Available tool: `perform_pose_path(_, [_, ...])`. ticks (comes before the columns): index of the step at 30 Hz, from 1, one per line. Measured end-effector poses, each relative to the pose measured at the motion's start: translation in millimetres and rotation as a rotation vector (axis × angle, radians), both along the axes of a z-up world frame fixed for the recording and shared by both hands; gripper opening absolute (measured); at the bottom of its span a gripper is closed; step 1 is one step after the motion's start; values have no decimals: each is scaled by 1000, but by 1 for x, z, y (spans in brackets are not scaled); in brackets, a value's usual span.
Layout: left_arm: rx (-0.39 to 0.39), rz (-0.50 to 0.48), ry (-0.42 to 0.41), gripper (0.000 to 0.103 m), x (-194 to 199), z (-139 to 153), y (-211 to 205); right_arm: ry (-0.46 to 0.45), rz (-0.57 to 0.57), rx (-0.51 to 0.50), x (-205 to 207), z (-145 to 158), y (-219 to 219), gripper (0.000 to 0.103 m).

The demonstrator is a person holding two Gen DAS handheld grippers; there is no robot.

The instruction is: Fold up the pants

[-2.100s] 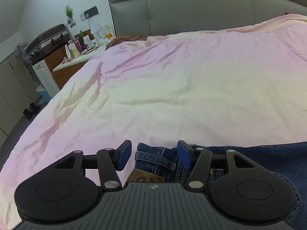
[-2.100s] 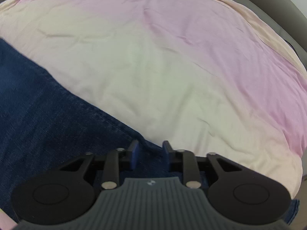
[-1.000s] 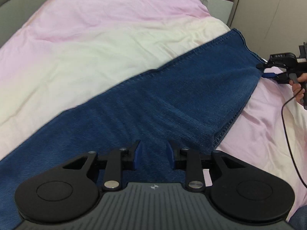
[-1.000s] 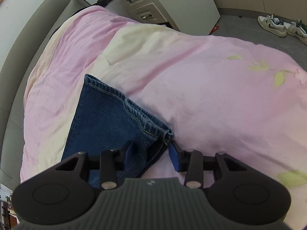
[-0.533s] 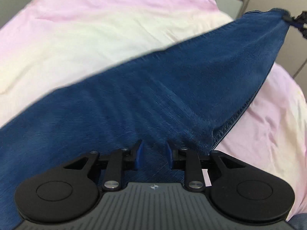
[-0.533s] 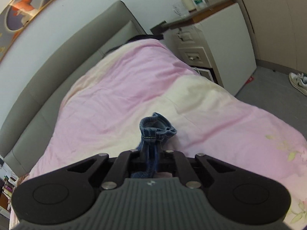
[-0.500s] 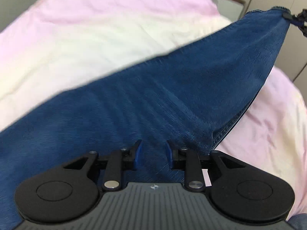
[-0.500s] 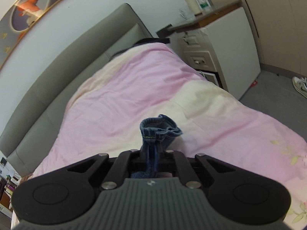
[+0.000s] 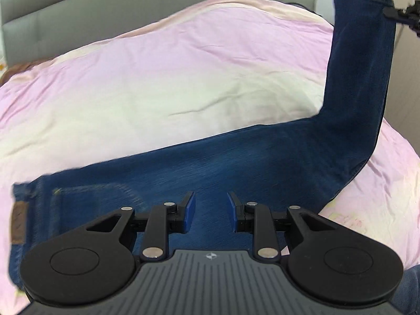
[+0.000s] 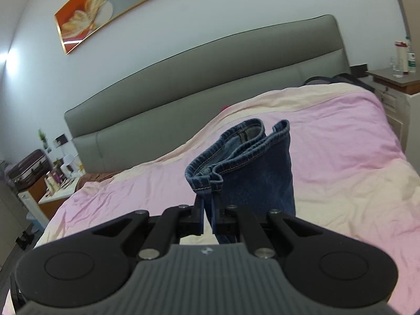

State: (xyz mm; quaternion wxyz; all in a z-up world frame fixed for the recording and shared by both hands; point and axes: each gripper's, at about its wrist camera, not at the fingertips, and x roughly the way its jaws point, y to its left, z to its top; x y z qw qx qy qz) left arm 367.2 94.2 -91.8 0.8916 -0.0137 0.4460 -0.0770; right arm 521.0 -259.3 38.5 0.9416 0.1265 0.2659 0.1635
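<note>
Two views, taken in turn. Left wrist view: dark blue denim pants (image 9: pixel 236 157) lie across a pink and cream quilted bed cover (image 9: pixel 157 78), the waist at the left bearing a brown leather label patch (image 9: pixel 19 221) whose writing is too blurred to read. One leg end rises at the right, pinched at its hem by the right gripper (image 9: pixel 393 13). The left gripper (image 9: pixel 211 211) hangs over the thigh area with its blue-padded fingers (image 9: pixel 189 210) moderately apart, gripping nothing.

Right wrist view: the right gripper (image 10: pixel 207 218) has its fingers closed on the stitched leg hems of the pants (image 10: pixel 249 170), held above the bed cover (image 10: pixel 341 157). Behind stand a grey upholstered headboard (image 10: pixel 210 78) and a gold-framed orange painting (image 10: pixel 105 13). A white-fronted nightstand (image 10: pixel 393 78) carries a red-capped white bottle (image 10: pixel 400 52), label unreadable. The cluttered left worktop (image 10: pixel 57 191) holds small bottles, their contents indistinct.
</note>
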Motion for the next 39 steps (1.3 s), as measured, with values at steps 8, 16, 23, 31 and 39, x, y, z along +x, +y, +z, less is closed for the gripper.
perform_pose_path(8, [-150, 171, 41, 32, -42, -10, 88, 140, 244, -58, -16, -59, 174, 0])
perform_pose_path(16, [-324, 299, 77, 32, -72, -54, 109, 351, 543, -379, -98, -197, 281, 0])
perform_pose_path(23, [-480, 321, 78, 32, -64, -85, 98, 468, 680, -535, -121, -254, 275, 4])
perform_pose_path(31, [-380, 374, 77, 32, -49, -84, 96, 340, 642, -537, -97, -209, 290, 30])
perform_pose_path(39, [-433, 353, 79, 32, -46, -85, 105, 489, 562, -440, -42, -256, 310, 23])
